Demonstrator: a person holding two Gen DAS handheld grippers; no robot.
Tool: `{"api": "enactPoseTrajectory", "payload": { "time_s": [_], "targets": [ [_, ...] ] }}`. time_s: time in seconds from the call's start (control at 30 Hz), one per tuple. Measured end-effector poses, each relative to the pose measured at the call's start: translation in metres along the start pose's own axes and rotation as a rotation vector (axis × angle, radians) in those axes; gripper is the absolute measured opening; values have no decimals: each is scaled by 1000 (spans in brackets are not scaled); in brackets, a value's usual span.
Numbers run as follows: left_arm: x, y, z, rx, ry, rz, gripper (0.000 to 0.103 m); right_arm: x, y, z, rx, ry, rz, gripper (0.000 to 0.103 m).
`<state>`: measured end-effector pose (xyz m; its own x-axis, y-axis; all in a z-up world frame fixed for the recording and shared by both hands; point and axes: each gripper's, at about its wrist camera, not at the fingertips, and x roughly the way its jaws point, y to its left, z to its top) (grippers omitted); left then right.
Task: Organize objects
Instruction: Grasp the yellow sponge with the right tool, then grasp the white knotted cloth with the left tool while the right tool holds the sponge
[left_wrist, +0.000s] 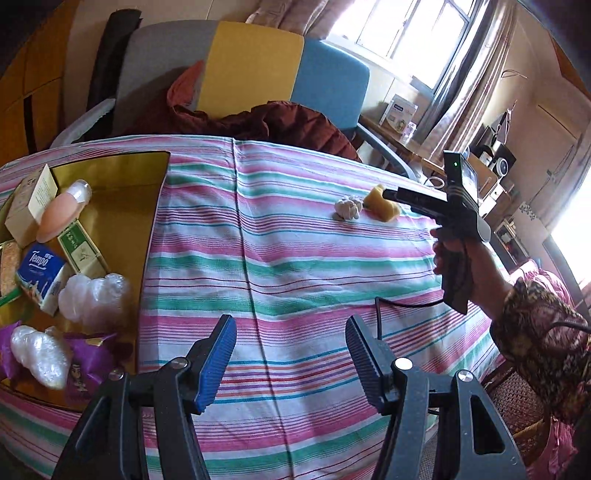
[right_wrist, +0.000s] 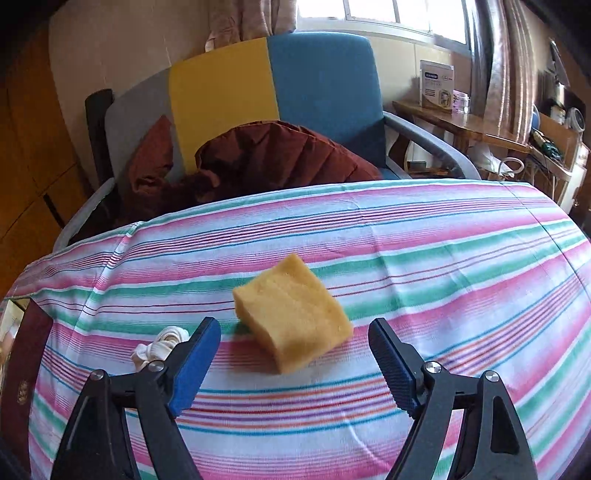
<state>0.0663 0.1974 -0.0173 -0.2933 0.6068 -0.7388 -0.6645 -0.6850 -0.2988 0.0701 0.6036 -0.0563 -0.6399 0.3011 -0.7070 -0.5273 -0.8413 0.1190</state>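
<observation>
A yellow sponge (right_wrist: 291, 314) lies on the striped tablecloth (right_wrist: 443, 266), just ahead of my right gripper (right_wrist: 293, 323), whose blue pads stand open on either side of it without touching. A white knotted bundle (right_wrist: 162, 345) lies beside the left finger. In the left wrist view, the sponge (left_wrist: 384, 205) and bundle (left_wrist: 347, 208) lie far right, with the right gripper (left_wrist: 391, 194) over them in a person's hand (left_wrist: 454, 254). My left gripper (left_wrist: 291, 332) is open and empty over bare cloth. A gold tray (left_wrist: 122, 206) at left holds a tissue pack (left_wrist: 40, 266), a pink bottle (left_wrist: 61, 214), small boxes and white wrapped pieces.
A chair (right_wrist: 295, 92) with a grey, yellow and blue back stands behind the table, a dark red jacket (right_wrist: 266, 155) draped on it. A wooden side table (right_wrist: 461, 125) with a box is at the right. A dark red box edge (right_wrist: 33, 354) shows at far left.
</observation>
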Motion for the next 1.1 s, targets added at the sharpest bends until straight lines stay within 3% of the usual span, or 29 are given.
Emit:
{"api": "enactPoseTrajectory", "payload": {
  "time_s": [0.1, 0.2, 0.37, 0.6, 0.9, 1.1],
  "targets": [
    [6, -3, 1, 7, 19, 8, 62, 14, 7, 4, -53, 3, 33, 84],
    [13, -7, 4, 12, 34, 9, 62, 25, 12, 1, -90, -1, 8, 83],
    [24, -15, 12, 32, 50, 7, 62, 31, 6, -4, -67, 14, 5, 64],
    [51, -37, 40, 83, 46, 2, 62, 22, 4, -8, -55, -28, -5, 57],
    [132, -84, 104, 185, 63, 16, 66, -2, -12, -18, 56, -115, -151, 57],
    [190, -106, 130, 246, 103, 30, 66, 2, -14, -18, 65, -104, -171, 57]
  ]
}}
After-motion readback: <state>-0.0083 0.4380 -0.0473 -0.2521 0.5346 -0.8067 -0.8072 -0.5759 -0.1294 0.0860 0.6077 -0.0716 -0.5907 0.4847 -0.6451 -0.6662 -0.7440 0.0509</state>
